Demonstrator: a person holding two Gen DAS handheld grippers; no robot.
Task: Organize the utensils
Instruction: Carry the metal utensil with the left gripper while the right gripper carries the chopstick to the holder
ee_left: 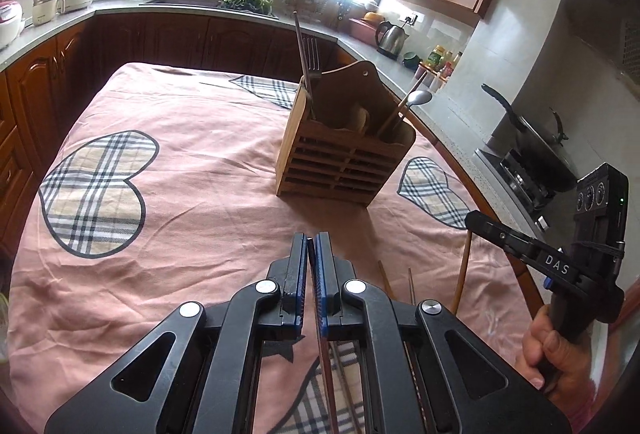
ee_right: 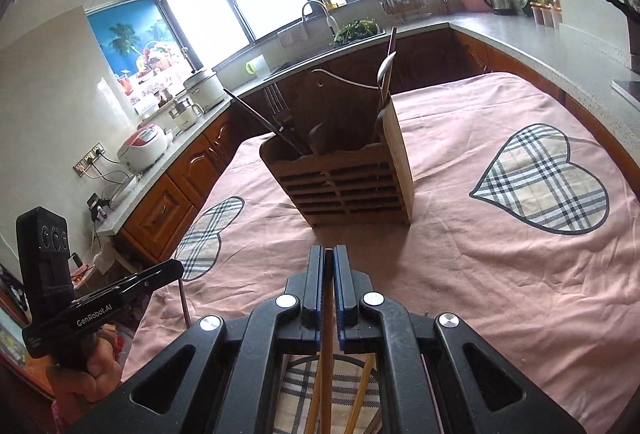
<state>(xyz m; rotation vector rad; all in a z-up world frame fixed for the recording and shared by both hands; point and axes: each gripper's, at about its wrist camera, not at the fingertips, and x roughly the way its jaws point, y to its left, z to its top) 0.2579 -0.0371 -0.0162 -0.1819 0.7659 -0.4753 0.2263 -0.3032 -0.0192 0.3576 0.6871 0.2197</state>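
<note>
A slatted wooden utensil holder point(ee_left: 348, 162) point(ee_right: 348, 182) stands upright on the pink cloth. A fork point(ee_left: 314, 54) and a dark chopstick lean in its left compartment; a spoon point(ee_left: 420, 98) and a light chopstick stand in its right one. My left gripper point(ee_left: 312, 246) point(ee_right: 176, 270) is shut on a dark reddish chopstick point(ee_left: 326, 374) that hangs below the jaws. My right gripper point(ee_right: 329, 258) point(ee_left: 480, 222) is shut on a light wooden chopstick point(ee_right: 326, 354) point(ee_left: 464, 274). Both grippers hover above the cloth, short of the holder.
Loose chopsticks point(ee_right: 360, 394) point(ee_left: 385, 276) lie on the cloth under the grippers. The table point(ee_left: 180, 154) has plaid heart patches. Kitchen counters with a kettle point(ee_left: 392, 38), a sink and a stove point(ee_left: 528, 170) surround the table. A hand point(ee_left: 556, 350) grips the right handle.
</note>
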